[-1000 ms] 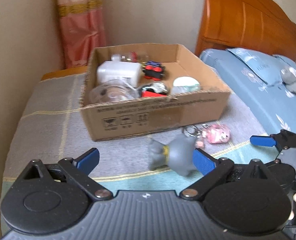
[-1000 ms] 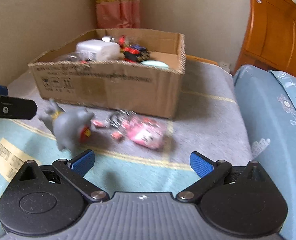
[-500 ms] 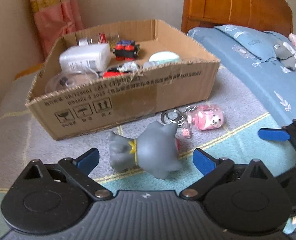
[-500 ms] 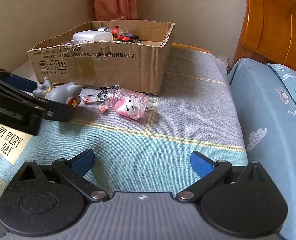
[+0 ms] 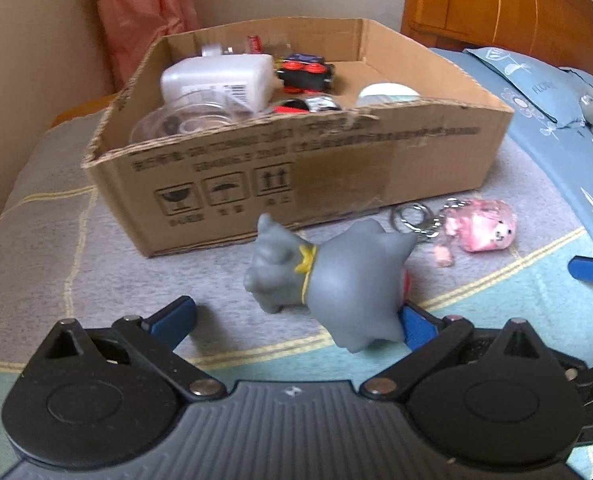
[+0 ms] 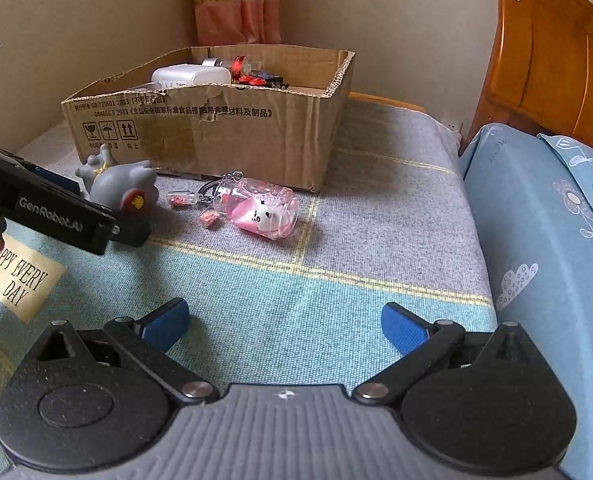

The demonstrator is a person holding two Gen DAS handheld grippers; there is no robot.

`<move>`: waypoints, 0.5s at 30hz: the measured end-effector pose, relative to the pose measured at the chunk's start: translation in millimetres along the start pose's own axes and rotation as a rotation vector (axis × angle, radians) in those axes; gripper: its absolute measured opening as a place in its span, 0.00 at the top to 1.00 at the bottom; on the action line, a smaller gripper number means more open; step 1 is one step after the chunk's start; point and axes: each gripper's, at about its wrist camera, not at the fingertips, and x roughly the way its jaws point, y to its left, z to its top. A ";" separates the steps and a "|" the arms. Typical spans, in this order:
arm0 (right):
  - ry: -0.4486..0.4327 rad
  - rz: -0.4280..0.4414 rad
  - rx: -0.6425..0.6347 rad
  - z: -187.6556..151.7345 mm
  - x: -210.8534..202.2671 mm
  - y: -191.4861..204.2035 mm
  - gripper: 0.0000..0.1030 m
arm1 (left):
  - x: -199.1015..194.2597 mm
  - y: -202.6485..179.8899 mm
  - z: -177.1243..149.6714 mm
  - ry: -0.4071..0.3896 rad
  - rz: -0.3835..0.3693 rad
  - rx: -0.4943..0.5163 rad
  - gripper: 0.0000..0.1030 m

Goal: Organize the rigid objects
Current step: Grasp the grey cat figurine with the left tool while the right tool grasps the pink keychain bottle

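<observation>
So: your cardboard box (image 5: 336, 184) already holds a white bottle (image 5: 220, 80), a toy car (image 5: 306, 74) and other pieces too cluttered to name. Left out on the blanket (image 6: 296, 300): grey figurine (image 5: 336, 276), pink keychain (image 6: 264, 212). Your left gripper (image 5: 292, 316) has just been spreading, figurine between its jaws, ungripped. Right gripper (image 6: 284, 320): wide, empty.

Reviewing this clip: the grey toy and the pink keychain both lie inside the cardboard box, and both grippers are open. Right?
Not quite. The grey toy and pink keychain lie on the blanket in front of the cardboard box, not inside it, as the right wrist view shows. Both the left gripper and the right gripper are open.
</observation>
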 end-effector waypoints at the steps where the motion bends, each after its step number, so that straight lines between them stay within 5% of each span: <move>1: -0.001 -0.001 0.001 0.0 0.0 0.2 0.00 | -0.2 2.7 -0.7 -0.004 0.000 -0.001 0.00; 15: -0.041 -0.032 0.044 34.9 39.4 8.1 0.00 | 0.1 14.0 -1.3 -0.024 -0.034 0.034 0.00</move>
